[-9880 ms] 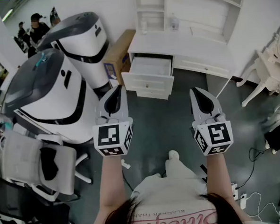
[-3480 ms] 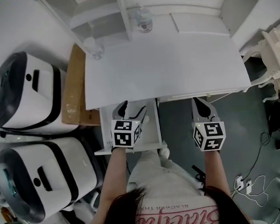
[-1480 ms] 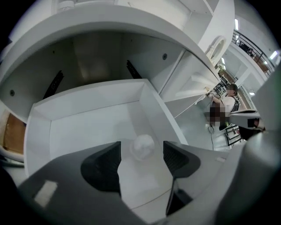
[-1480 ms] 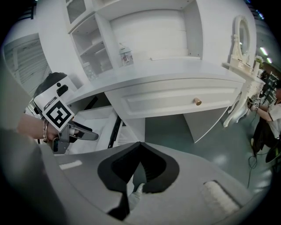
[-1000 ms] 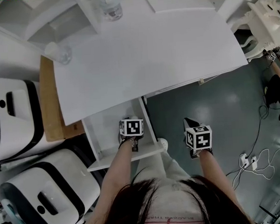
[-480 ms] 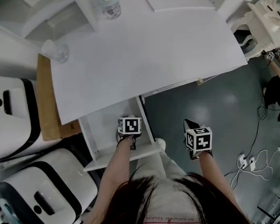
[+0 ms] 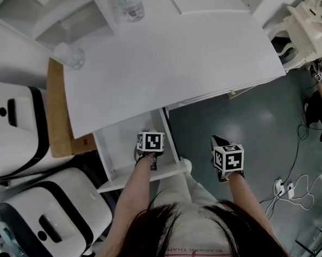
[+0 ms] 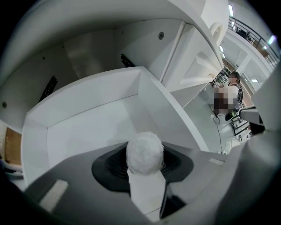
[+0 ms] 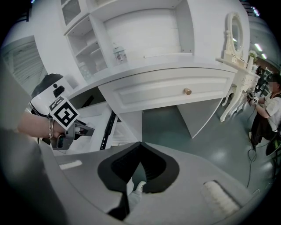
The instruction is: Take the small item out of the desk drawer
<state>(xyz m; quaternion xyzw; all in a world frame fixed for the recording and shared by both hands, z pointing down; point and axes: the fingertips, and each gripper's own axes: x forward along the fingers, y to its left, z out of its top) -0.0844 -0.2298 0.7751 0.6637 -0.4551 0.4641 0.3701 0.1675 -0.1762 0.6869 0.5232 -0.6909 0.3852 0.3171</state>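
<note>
desk (image 7: 167,59) lip overhangs the open drawer (image 7: 115,155); a careless lift could bump it. left gripper (image 8: 144,163), jaws just closed on the fluffy item (image 8: 145,149) inside, might lose it. right gripper (image 9: 140,149) pinched together, empty.

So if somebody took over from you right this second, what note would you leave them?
Left gripper: reaching down into the open drawer under the desk. Its jaws have just been closing and now pinch the small white fluffy item.
Right gripper: shut, holding nothing, hanging over the floor to the right of the drawer.
Done: drawer is open, item is gripped.
Left: lift the item up and clear of the drawer; it is not out yet.
</note>
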